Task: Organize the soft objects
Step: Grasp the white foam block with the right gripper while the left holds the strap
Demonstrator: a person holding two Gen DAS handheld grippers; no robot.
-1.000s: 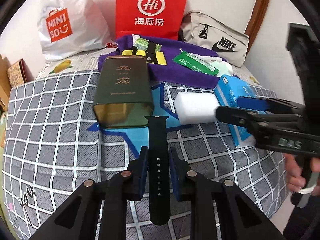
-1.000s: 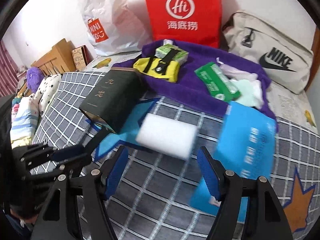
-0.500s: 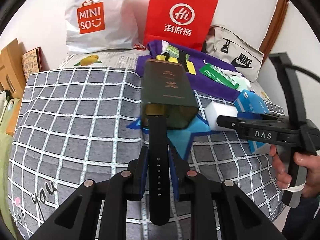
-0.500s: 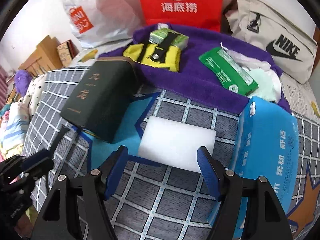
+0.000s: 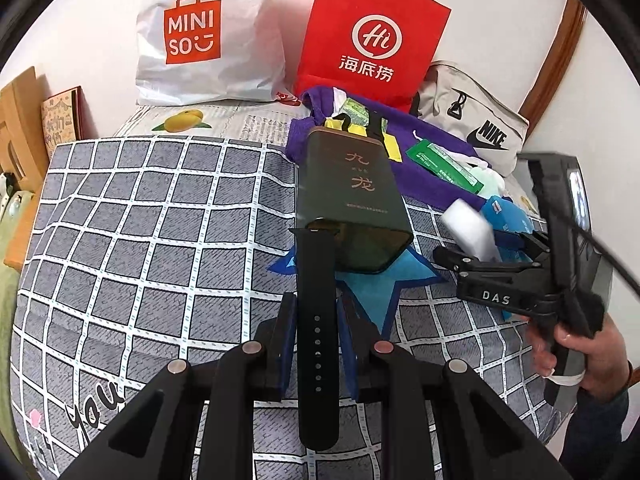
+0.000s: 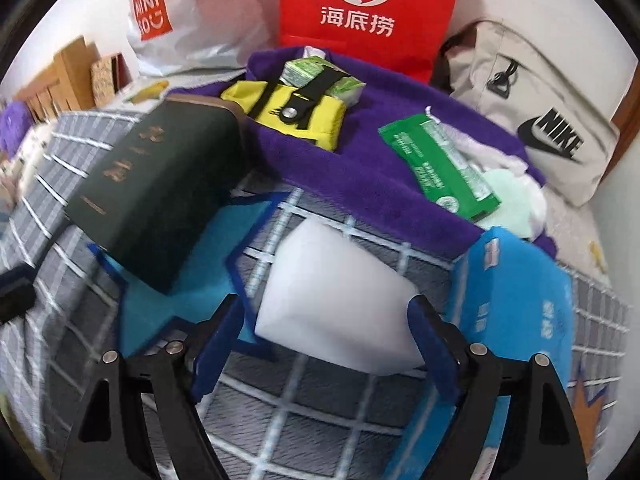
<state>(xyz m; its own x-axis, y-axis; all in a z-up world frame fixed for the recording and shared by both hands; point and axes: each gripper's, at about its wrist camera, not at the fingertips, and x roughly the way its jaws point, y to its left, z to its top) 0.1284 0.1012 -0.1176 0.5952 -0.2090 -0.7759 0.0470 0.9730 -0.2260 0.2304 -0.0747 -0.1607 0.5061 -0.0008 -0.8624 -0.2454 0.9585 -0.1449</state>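
Grey checked blanket (image 5: 132,240) covers the bed; bags line the far wall. Left gripper (image 5: 316,320) is clamped on a black watch strap (image 5: 316,344), whose far end lies at the near edge of the dark green box (image 5: 352,200). Right gripper (image 6: 324,320) has jaws opening, white foam block (image 6: 332,292) between them, pads not pressing. Blue tissue pack (image 6: 516,304) lies just right of the block.

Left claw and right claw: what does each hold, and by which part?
Left claw grips the black watch strap across its punched-hole section. Right claw, jaws opening, straddles the white sponge, holding nothing.
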